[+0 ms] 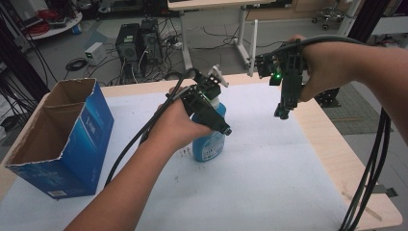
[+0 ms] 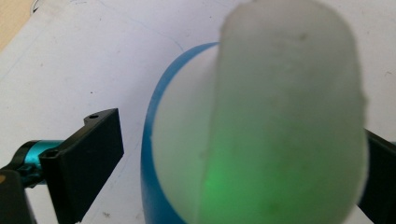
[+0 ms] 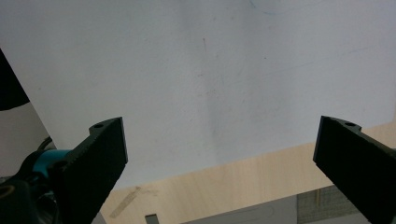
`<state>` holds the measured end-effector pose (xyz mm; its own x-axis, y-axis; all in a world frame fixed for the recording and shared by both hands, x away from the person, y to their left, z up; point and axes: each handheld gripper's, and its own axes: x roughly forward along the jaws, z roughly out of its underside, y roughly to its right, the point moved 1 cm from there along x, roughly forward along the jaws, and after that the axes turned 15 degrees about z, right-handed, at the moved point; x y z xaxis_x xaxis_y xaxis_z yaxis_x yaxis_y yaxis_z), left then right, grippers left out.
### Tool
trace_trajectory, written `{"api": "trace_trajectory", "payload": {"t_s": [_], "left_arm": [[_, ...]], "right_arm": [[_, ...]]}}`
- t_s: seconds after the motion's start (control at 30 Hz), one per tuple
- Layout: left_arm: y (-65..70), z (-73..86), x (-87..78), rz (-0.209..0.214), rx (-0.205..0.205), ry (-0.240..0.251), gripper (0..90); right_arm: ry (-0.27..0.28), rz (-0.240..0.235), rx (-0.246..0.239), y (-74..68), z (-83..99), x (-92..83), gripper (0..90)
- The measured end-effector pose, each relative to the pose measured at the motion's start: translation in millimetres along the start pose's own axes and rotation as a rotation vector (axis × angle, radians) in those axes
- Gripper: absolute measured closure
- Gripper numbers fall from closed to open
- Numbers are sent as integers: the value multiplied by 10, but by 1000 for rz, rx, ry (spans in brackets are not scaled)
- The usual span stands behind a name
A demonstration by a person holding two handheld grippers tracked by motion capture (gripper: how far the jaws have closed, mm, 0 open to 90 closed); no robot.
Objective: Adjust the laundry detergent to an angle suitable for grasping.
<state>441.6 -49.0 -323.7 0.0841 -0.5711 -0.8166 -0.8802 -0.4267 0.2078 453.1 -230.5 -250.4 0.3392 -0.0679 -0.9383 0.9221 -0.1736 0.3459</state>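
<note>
Two hand-held grippers are working over a table (image 1: 332, 159) covered with a white sheet (image 1: 269, 178). A blue spray bottle (image 1: 210, 142) with a white trigger head (image 1: 217, 75) is standing upright on the sheet near the middle of the table, and the left hand-held gripper (image 1: 207, 98) is coming down on it from above, the person's left hand (image 1: 175, 126) wrapping the tool beside the bottle's shoulder. In the left gripper view the bottle's pale, blurred top (image 2: 285, 116) is sitting between the two black jaws, glowing faintly green, with the blue body (image 2: 152, 154) showing beneath it. The jaws are standing wide apart: the one on the left of that view is clearly off the bottle with bare sheet between them, while the other is mostly hidden behind the bottle, so whether it is touching cannot be told.

The right hand-held gripper (image 1: 283, 111) is hanging in the air well apart from the bottle, over the far right part of the table, pointing down, with a green light showing on its body. In the right gripper view its jaws are spread wide with nothing between them, looking down on the white sheet (image 3: 210, 70) and the table's wooden edge (image 3: 224, 186).

An open blue cardboard box (image 1: 72, 139) is lying tilted at the left end of the table, well away from the bottle.
</note>
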Motion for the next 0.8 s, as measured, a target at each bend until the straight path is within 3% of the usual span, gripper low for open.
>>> {"api": "trace_trajectory", "payload": {"t_s": [0.07, 0.8], "left_arm": [[-3, 2, -10, -3, 2, -2, 89], [2, -10, 23, -11, 9, -11, 186]], "right_arm": [[-5, 0, 5, -3, 0, 0, 22], [-7, -1, -11, 7, -6, 20, 22]]}}
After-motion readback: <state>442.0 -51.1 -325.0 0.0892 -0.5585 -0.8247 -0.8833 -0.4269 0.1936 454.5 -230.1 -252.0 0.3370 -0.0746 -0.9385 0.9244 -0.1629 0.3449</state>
